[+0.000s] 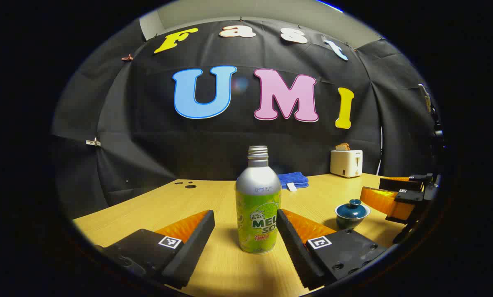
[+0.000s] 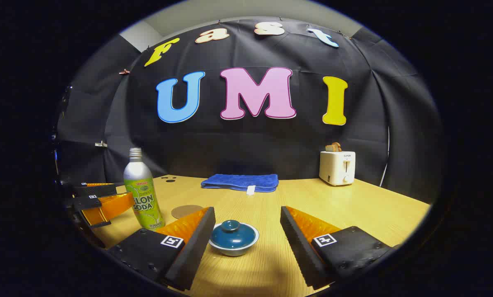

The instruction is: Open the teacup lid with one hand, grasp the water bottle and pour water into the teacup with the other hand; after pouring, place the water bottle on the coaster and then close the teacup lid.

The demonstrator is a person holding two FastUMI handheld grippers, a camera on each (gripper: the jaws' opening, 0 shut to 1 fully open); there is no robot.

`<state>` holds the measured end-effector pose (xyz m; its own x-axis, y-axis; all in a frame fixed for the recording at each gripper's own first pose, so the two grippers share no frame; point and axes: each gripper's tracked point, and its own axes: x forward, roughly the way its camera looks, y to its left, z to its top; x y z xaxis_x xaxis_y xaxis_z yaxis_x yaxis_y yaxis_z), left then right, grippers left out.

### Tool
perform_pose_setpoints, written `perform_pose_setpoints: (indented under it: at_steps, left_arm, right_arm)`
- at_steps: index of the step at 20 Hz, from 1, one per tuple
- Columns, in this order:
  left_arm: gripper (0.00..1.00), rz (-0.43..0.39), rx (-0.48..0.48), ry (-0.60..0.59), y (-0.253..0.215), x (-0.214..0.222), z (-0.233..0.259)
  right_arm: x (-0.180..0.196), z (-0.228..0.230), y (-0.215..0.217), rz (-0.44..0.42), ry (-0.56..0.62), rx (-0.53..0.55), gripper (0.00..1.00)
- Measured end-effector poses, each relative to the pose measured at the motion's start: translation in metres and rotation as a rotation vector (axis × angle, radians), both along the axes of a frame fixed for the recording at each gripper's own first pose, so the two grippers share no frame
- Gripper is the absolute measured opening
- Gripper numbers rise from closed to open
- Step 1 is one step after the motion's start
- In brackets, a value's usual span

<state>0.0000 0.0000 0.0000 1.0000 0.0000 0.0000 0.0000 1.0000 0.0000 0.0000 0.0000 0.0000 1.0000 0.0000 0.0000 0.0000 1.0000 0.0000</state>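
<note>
Teacup [image 2: 233, 238] sits lidded on the bench [image 2: 353, 210] between the spread right claw [image 2: 246, 235]; bottle [image 1: 258, 206] stands uncapped inside the spread left claw [image 1: 246, 231], so an off-centre squeeze could tip it.

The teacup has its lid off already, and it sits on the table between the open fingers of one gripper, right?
Not quite. The lid is on the teacup, as the right gripper view shows. The rest holds: the cup sits on the table between the open fingers of the right gripper, which touch nothing.
</note>
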Motion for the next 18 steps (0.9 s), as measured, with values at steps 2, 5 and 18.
perform_pose_setpoints:
  at_steps: [2, 5, 18]
  left_arm:
    - [0.95, 0.0, 0.0, 0.0, -0.0002, 0.0002, -0.0002]
    - [0.95, -0.006, 0.0, 0.0, -0.0025, 0.0003, -0.0001]
    - [0.95, -0.012, -0.001, -0.001, -0.0032, 0.0006, -0.0008]
  right_arm:
    - [0.0002, 0.0, 0.0003, 0.0, 0.0, 0.0, 0.98]
    - [0.0006, -0.0009, -0.0001, 0.001, 0.0, 0.0, 0.98]
    - [0.0023, -0.0027, 0.0093, 0.051, 0.004, 0.002, 0.98]
